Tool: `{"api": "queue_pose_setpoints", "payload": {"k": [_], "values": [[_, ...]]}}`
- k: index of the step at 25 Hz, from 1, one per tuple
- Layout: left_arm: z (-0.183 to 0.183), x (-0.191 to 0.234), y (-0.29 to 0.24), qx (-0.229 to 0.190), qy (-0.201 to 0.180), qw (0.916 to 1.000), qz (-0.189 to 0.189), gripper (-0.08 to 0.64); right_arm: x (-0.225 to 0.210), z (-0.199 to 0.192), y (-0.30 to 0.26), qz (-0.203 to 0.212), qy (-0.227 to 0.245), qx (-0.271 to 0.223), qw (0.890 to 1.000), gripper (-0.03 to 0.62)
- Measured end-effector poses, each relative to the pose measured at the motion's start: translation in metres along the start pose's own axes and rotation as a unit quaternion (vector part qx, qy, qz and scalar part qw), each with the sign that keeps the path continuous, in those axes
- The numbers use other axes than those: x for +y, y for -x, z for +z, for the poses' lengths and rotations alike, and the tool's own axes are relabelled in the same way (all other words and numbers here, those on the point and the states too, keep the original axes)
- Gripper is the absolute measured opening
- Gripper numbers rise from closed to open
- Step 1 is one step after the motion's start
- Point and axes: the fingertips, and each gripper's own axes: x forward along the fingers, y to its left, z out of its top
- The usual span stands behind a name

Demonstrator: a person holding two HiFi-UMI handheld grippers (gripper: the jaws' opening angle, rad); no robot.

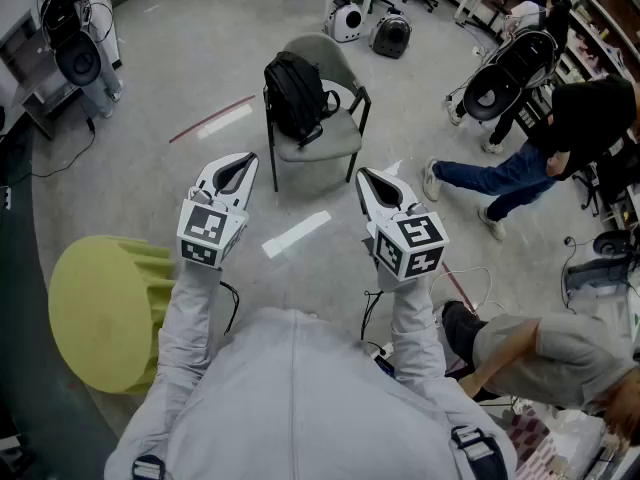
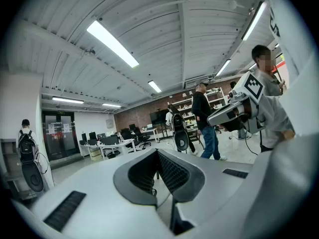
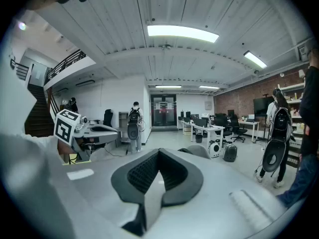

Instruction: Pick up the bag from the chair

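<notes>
A black backpack (image 1: 295, 93) rests upright on the seat of a grey chair (image 1: 335, 146), leaning on its backrest, ahead of me in the head view. My left gripper (image 1: 250, 158) is held in the air short of the chair's left front leg, jaws shut and empty. My right gripper (image 1: 362, 176) hovers short of the chair's right front corner, also shut with nothing between its jaws. Both point toward the chair and are apart from the bag. In the right gripper view, the chair's backrest (image 3: 197, 151) peeks over the shut jaws; the bag is hidden there.
A yellow-green round stool (image 1: 105, 308) stands at my lower left. One person (image 1: 545, 353) crouches at my right, and another in black (image 1: 570, 118) bends over farther right. A white tape strip (image 1: 297, 233) marks the floor before me. Round black machines (image 1: 505, 83) and desks line the back.
</notes>
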Motion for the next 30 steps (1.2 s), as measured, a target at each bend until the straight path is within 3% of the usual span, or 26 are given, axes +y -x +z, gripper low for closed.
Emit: {"api": "queue_pose_setpoints", "payload": {"k": [6, 11, 18, 24, 30], "values": [[-0.003, -0.011, -0.021, -0.002, 0.003, 1.0000, -0.002, 0.005, -0.022, -0.003, -0.001, -0.002, 0.015, -0.015, 1.000, 0.011], [-0.004, -0.025, -0.033, 0.008, 0.006, 0.9999, 0.005, 0.005, -0.043, -0.003, 0.005, 0.014, -0.001, -0.032, 0.999, 0.009], [-0.011, -0.026, -0.059, 0.025, 0.012, 0.9996, 0.010, 0.005, -0.071, -0.021, -0.012, 0.023, 0.001, 0.001, 1.000, 0.009], [-0.029, -0.002, -0.104, 0.031, 0.024, 0.9992, 0.005, 0.005, -0.097, -0.026, -0.054, 0.023, -0.009, 0.009, 1.000, 0.009], [-0.034, 0.049, -0.172, 0.025, 0.031, 0.9992, 0.003, 0.005, -0.132, -0.011, -0.123, 0.018, -0.014, 0.011, 1.000, 0.009]]}}
